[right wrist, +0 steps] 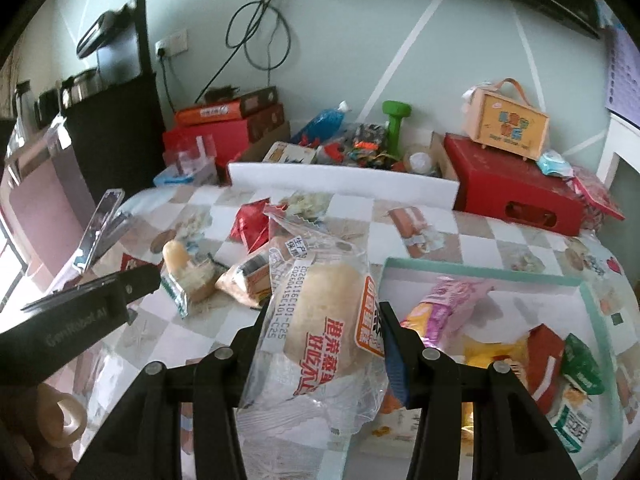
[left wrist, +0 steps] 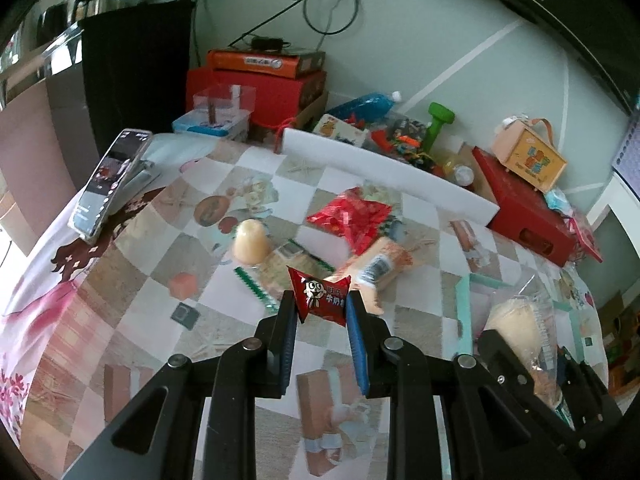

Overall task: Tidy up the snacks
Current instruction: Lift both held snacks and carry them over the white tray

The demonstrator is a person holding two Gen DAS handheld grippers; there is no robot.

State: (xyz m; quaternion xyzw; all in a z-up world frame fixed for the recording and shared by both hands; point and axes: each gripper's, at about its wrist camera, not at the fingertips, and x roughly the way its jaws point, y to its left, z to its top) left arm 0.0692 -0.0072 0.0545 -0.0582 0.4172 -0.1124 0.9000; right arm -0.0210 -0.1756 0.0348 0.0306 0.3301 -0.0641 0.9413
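My left gripper (left wrist: 320, 300) is shut on a small red candy packet (left wrist: 320, 298) with a cartoon face, held above the checked tablecloth. My right gripper (right wrist: 322, 316) is shut on a clear bag holding a pale round bun (right wrist: 324, 316), lifted over the table beside a mint-rimmed tray (right wrist: 480, 274). The same bun bag (left wrist: 520, 320) shows at the lower right of the left wrist view. Loose snacks lie mid-table: a red foil pack (left wrist: 352, 216), an orange wrapped bar (left wrist: 380, 264), a pale jelly cup (left wrist: 250, 240) and a green-edged cracker pack (left wrist: 276, 268).
The tray holds a pink-purple packet (right wrist: 448, 300), a yellow pack (right wrist: 492, 354) and a green-white pack (right wrist: 576, 400). A phone on a stand (left wrist: 108, 180) is at the left. A white foam strip (left wrist: 384, 168), red boxes (left wrist: 528, 216) and a green dumbbell (left wrist: 438, 120) line the back.
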